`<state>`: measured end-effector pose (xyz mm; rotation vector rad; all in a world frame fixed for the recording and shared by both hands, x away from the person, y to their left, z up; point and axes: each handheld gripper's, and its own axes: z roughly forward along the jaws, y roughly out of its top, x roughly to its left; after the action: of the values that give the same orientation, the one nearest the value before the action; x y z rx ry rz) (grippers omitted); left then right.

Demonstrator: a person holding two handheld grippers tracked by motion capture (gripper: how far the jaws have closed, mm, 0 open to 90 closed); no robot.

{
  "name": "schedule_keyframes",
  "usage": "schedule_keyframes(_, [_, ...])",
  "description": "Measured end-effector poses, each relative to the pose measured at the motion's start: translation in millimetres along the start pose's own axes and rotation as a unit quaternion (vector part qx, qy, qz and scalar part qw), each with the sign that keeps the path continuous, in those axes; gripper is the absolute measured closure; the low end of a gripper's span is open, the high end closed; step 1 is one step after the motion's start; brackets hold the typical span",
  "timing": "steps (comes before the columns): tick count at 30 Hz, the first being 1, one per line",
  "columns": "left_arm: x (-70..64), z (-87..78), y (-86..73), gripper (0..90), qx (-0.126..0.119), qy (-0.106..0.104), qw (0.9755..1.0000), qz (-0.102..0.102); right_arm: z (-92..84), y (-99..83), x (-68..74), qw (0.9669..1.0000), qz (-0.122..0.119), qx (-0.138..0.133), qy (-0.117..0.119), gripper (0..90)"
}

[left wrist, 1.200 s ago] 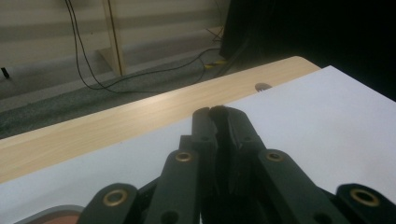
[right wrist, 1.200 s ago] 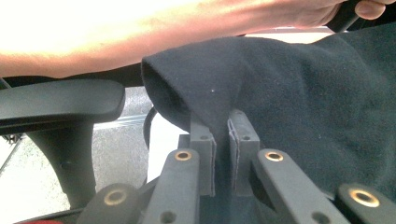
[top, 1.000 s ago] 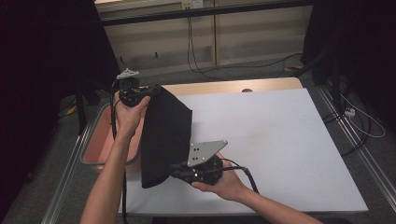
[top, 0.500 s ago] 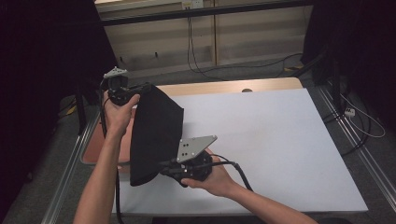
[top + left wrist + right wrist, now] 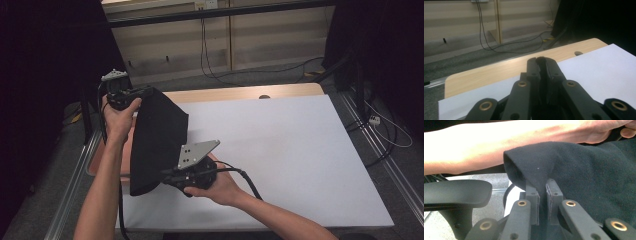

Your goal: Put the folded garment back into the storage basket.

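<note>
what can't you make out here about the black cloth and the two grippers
- Black cloth, high view: its far side and the table edge behind it are hidden by the cloth itself.
- Left gripper, high view: jaw tips hidden in the cloth's top corner; in the left gripper view a dark sliver sits between the jaws.
- Right gripper, right gripper view: the cloth's lower part is cut off by the frame.

No legible text, labels or nos. anywhere.

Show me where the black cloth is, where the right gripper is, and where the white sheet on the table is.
black cloth (image 5: 157, 135), high view, middle of the hanging fabric.
right gripper (image 5: 541, 191), right gripper view, midway between its fingertips, shut on the cloth.
white sheet (image 5: 290, 150), high view, bare middle area.
</note>
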<state>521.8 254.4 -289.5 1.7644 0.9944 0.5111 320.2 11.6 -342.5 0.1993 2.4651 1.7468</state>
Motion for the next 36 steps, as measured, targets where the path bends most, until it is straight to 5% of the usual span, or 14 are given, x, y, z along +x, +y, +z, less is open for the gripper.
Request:
schedule_keyframes(28, [21.0, -6.0, 15.6, 83.4, -0.011, 0.023, 0.9995, -0.017, 15.6, 24.7, -15.5, 0.9996, 0.001, -0.027, -0.002, 83.1])
schedule_keyframes(36, [27.7, -11.1, 17.9, 83.4, -0.012, 0.034, 0.9993, -0.013, 24.7, 30.8, -16.3, 0.9998, -0.007, -0.016, -0.001, 83.2])
